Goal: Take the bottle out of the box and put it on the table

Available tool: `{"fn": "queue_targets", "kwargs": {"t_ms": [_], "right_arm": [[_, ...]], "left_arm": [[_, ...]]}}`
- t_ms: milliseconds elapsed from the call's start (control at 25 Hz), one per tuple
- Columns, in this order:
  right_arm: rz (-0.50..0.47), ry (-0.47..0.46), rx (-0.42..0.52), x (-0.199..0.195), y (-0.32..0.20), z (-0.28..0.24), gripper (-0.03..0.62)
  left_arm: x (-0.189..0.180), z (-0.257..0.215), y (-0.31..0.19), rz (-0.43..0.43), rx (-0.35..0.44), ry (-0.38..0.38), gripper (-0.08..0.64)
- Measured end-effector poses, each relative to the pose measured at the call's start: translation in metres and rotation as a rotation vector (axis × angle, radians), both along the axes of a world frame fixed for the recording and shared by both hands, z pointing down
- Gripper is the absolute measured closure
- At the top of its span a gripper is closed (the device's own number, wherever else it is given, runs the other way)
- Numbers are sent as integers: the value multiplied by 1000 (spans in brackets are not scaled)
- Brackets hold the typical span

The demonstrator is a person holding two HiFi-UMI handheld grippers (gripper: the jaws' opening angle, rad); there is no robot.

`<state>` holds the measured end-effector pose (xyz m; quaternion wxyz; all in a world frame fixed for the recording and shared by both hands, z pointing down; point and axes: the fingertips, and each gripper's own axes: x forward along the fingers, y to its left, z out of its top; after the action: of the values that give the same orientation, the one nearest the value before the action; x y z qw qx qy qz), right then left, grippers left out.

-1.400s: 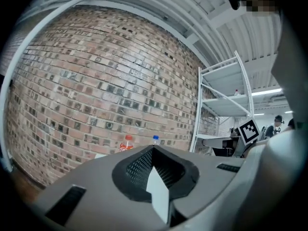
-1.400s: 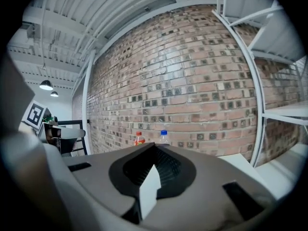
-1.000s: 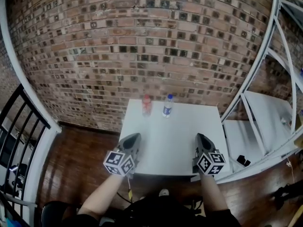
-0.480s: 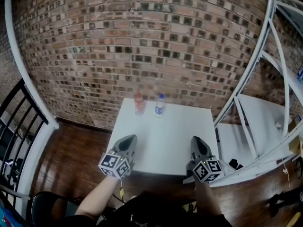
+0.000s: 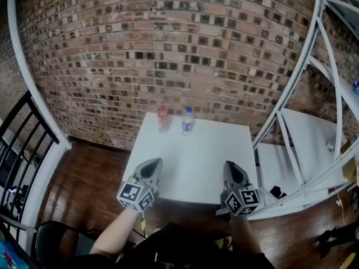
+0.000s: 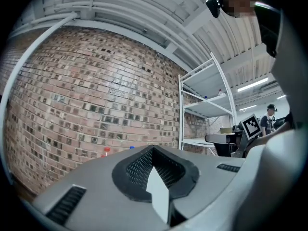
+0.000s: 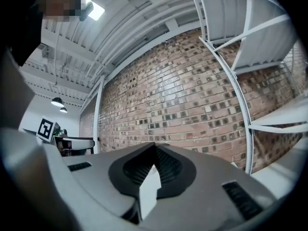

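Two bottles stand upright at the far edge of the white table (image 5: pixel 190 167): one red-capped (image 5: pixel 163 118), one blue-capped with a blue label (image 5: pixel 187 121). My left gripper (image 5: pixel 152 165) hovers over the table's near left part, shut and empty. My right gripper (image 5: pixel 230 167) hovers over the near right part, also shut and empty. Both point toward the brick wall, well short of the bottles. In the left gripper view the shut left gripper (image 6: pixel 154 151) fills the bottom, and only the tops of the red-capped bottle (image 6: pixel 106 151) and the blue-capped bottle (image 6: pixel 131 148) show. The right gripper view shows the shut right gripper (image 7: pixel 155 149) against the wall.
A brick wall (image 5: pixel 168 49) rises right behind the table. White metal shelving (image 5: pixel 305 133) stands to the right, with a small black object (image 5: pixel 277 192) on a low shelf. A black railing (image 5: pixel 22 144) and a dark chair (image 5: pixel 56 242) are at the left, over wooden floor.
Both grippers have drawn back a little toward the table's near edge, still shut. The head view has shifted slightly. The bottles have not moved.
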<state>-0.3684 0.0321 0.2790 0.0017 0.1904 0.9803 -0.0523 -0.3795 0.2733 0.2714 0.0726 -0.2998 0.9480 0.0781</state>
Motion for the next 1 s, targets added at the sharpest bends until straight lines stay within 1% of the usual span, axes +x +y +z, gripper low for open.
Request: {"fn": "queue_targets", "kwargs": {"t_ms": [280,440,640,800,920,1000], "right_arm": [[7,66,4,0,-5,26,592],[10,70,68,3,0,32,592],[11,100,18,5,4,39,592],[-1,108,18,6,10,40,592],[-22,122,-6,9,15,40,592],[-36,121,7,10,19,38,592]], "left_arm": [[-1,6,-2,-4,-4,2,557],[-2,8,1,-13,-14,7,557],[-2,3,8,-26,7,3,557],[-3,6,15,-36,18,18,557],[-2,9,15,-30,19,28,557],[-2,9,14,-28,22,26,557]]}}
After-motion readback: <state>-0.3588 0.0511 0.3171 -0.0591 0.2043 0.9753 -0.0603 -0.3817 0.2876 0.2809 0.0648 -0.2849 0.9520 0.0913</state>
